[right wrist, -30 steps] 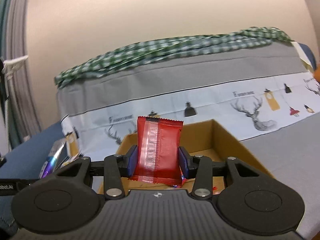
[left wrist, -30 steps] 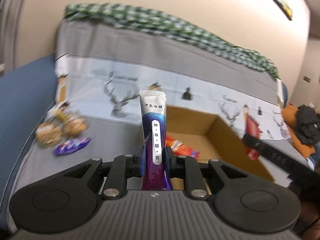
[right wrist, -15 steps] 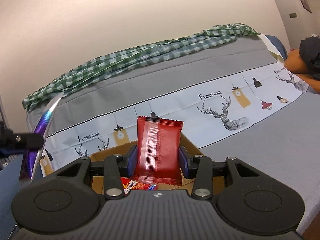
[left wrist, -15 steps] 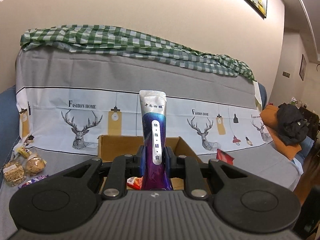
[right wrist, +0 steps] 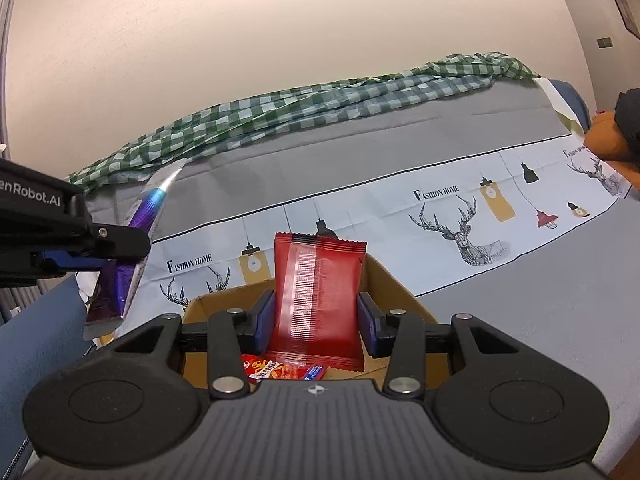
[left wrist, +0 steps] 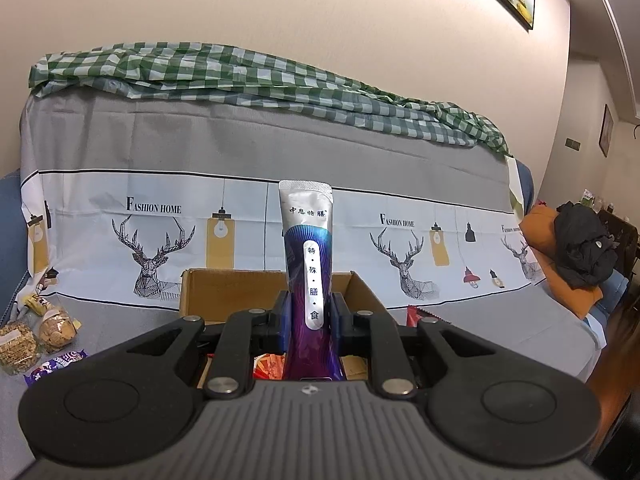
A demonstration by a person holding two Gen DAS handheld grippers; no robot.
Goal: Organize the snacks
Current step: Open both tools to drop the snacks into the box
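Purple sachet [left wrist: 308, 280] clamped upright in left tool [left wrist: 307, 320]; right tool [right wrist: 316, 320] grips red packet [right wrist: 318, 300].

Plain cream wall [left wrist: 320, 20] behind grey deer-print sofa cover [left wrist: 160, 152]; green checked cloth [left wrist: 240, 76] draped along top.

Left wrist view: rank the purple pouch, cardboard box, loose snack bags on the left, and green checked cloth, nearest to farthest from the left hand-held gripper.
1. Purple pouch, clamped in the left hand-held gripper.
2. Cardboard box, just beyond, below.
3. Loose snack bags, left on the grey cover.
4. Green checked cloth, atop the backrest.
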